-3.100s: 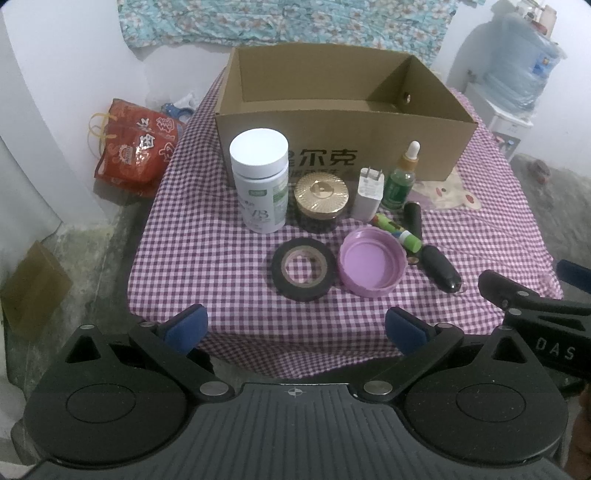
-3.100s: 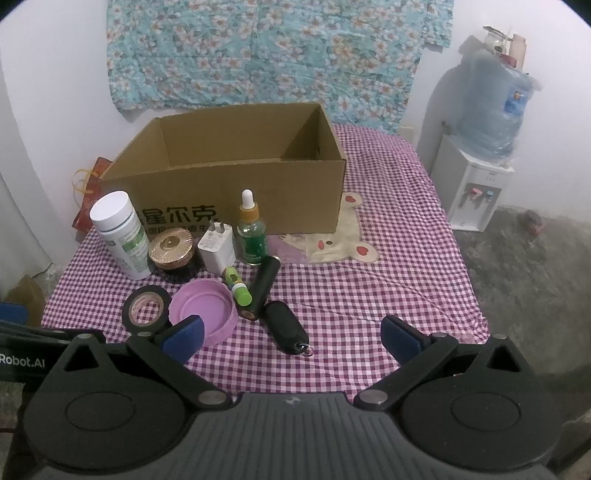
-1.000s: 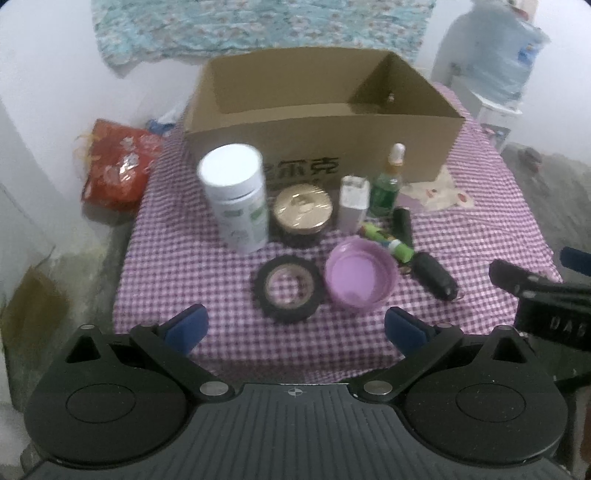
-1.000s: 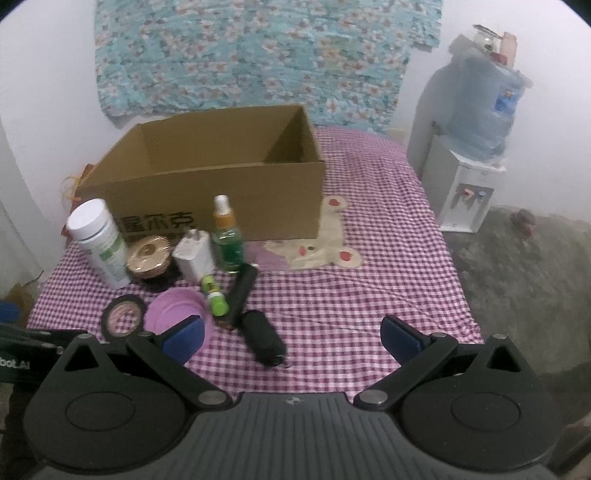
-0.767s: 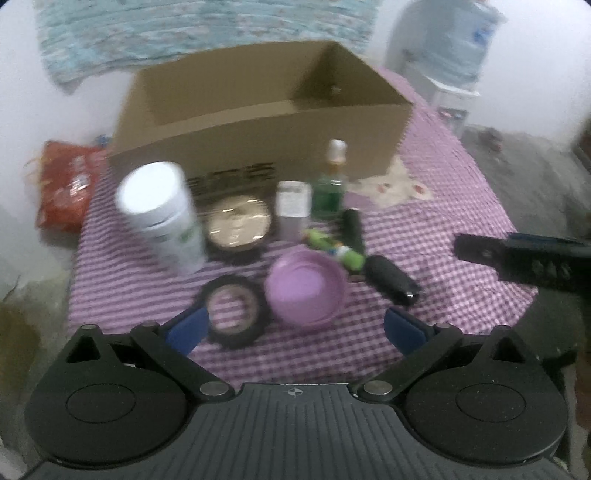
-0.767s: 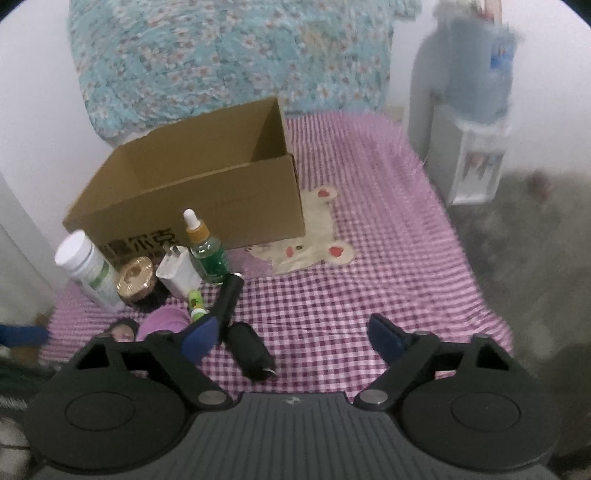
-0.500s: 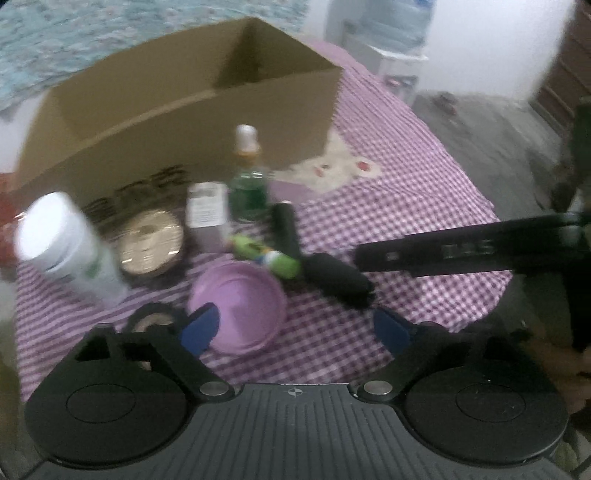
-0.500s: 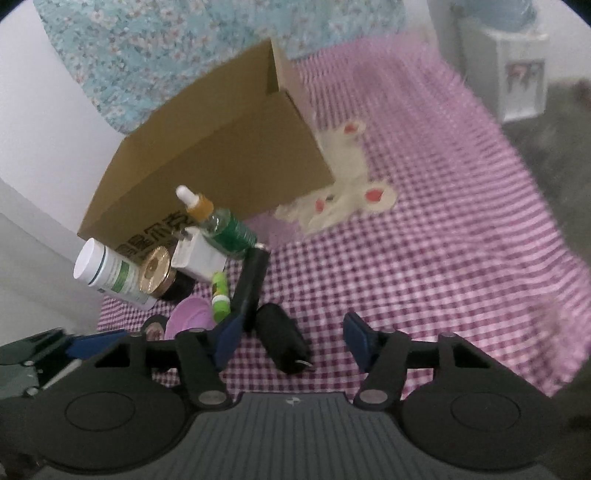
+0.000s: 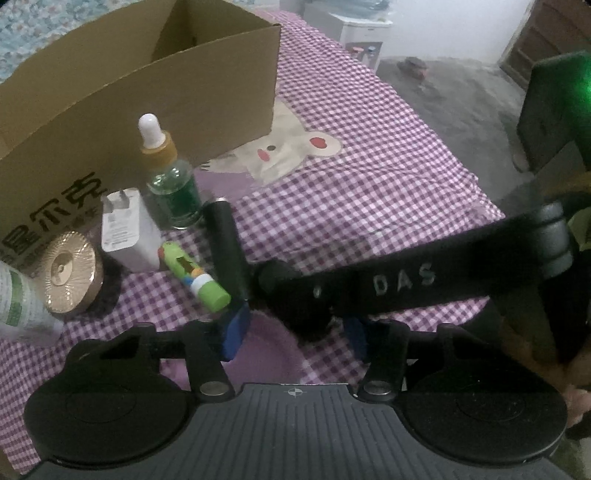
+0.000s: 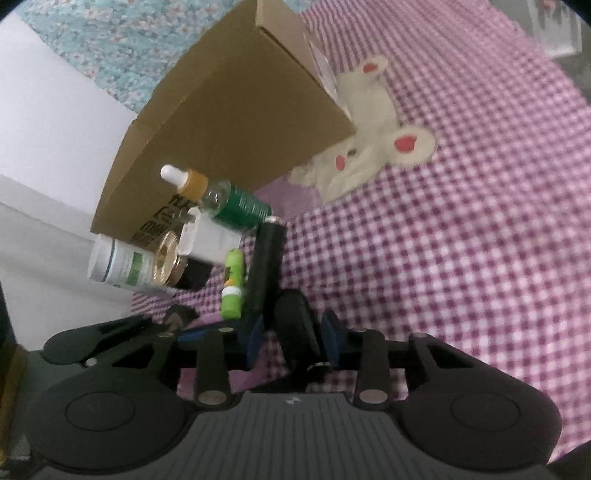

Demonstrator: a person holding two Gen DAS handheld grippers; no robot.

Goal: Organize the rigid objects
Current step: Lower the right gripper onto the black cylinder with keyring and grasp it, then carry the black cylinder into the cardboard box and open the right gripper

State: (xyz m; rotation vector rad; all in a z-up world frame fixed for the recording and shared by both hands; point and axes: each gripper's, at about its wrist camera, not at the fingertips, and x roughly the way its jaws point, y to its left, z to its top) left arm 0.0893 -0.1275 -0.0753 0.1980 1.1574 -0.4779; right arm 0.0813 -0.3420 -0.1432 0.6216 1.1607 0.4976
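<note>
Small items stand on the purple checked tablecloth [image 9: 369, 155] before an open cardboard box [image 9: 155, 85]: a green dropper bottle [image 9: 171, 184], white charger [image 9: 125, 230], gold-lidded jar [image 9: 70, 273], white pill bottle [image 9: 14, 302], green glue stick [image 9: 192, 273], black tube [image 9: 225, 243]. My right gripper [image 10: 291, 341] has its blue pads on either side of a black oval fob [image 10: 295, 325], narrowly apart. My left gripper [image 9: 295, 332] is half closed over the purple lid [image 9: 273, 354]; the right gripper's finger [image 9: 406, 280] crosses in front of it.
The box [image 10: 240, 110] also shows in the right wrist view, with the dropper bottle [image 10: 236, 203] and glue stick [image 10: 232, 288] left of my fingers. A rabbit patch [image 10: 373, 162] lies on the cloth. A water dispenser [image 9: 365, 33] stands beyond the table's right edge.
Both grippers moved forward and down toward the items and narrowed their jaws. The right gripper came around the black fob. The left gripper swung right, over the purple lid.
</note>
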